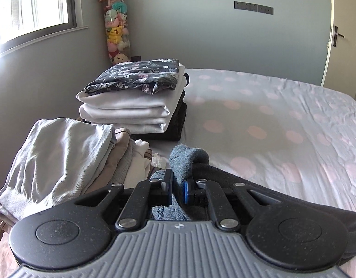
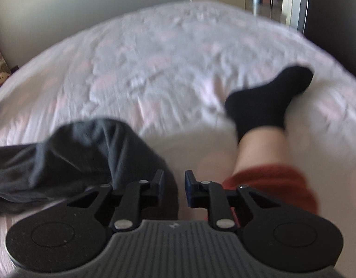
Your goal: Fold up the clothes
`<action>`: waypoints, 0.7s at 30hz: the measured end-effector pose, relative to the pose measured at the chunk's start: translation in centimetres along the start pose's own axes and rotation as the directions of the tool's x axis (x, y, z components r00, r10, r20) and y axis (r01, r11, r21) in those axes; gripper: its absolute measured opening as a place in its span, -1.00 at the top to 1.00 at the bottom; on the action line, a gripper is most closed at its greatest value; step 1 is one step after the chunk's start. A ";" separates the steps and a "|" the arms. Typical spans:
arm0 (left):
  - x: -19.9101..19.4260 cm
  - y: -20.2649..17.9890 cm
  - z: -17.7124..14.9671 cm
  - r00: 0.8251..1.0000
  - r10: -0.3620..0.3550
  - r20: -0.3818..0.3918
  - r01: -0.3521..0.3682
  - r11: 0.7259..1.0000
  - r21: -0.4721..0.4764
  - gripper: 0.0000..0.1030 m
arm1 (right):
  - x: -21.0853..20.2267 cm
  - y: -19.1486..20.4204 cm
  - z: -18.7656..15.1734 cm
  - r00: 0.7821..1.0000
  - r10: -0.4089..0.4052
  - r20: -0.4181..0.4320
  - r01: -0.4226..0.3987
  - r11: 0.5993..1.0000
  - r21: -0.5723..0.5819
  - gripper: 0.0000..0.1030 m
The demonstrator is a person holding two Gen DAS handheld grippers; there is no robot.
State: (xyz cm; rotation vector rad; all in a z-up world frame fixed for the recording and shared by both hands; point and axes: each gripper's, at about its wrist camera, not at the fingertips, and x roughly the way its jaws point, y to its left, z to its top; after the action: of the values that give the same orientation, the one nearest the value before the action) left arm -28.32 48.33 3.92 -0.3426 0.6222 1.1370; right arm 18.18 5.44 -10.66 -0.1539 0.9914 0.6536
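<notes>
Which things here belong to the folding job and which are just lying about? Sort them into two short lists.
Part of the job:
- dark grey garment, pinched in the left gripper
- right gripper, open beside the same garment
- folded stack with floral piece on top
- nearer pile of light clothes
- polka-dot bed sheet, the work surface

Just lying about:
- plush toy column
- person's socked foot

The right wrist view is motion-blurred. Left of the right gripper [image 2: 173, 186], the dark garment [image 2: 69, 155] runs off the edge; its lower part hides behind the left gripper [image 1: 177, 186].
</notes>
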 end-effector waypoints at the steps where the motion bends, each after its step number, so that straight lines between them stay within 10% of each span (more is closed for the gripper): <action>1: 0.1 -0.1 -0.1 1.000 0.001 -0.001 -0.001 1.000 0.007 0.80 | 0.8 0.0 -0.2 1.000 0.000 -0.023 0.000 1.000 0.011 0.37; 11: 1.9 -0.9 -0.6 1.000 0.009 -0.026 -0.008 1.000 0.024 0.80 | 4.7 1.3 -0.9 0.985 -0.071 -0.160 0.049 0.990 -0.136 0.36; 13: 1.9 -1.0 -0.8 1.000 0.006 -0.029 -0.006 1.000 0.028 0.80 | 4.6 1.4 -1.0 0.985 -0.068 -0.160 0.046 0.989 -0.140 0.75; 21: 1.0 -0.4 -0.8 1.000 -0.006 -0.015 0.006 1.000 0.022 0.80 | -1.1 0.4 1.2 0.989 -0.143 0.025 0.145 0.976 -0.163 0.90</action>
State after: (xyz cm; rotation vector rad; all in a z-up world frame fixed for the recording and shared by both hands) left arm -27.86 48.46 2.67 -0.3348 0.6462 1.1218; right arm 18.44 5.78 -9.02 -0.3631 0.9043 0.6021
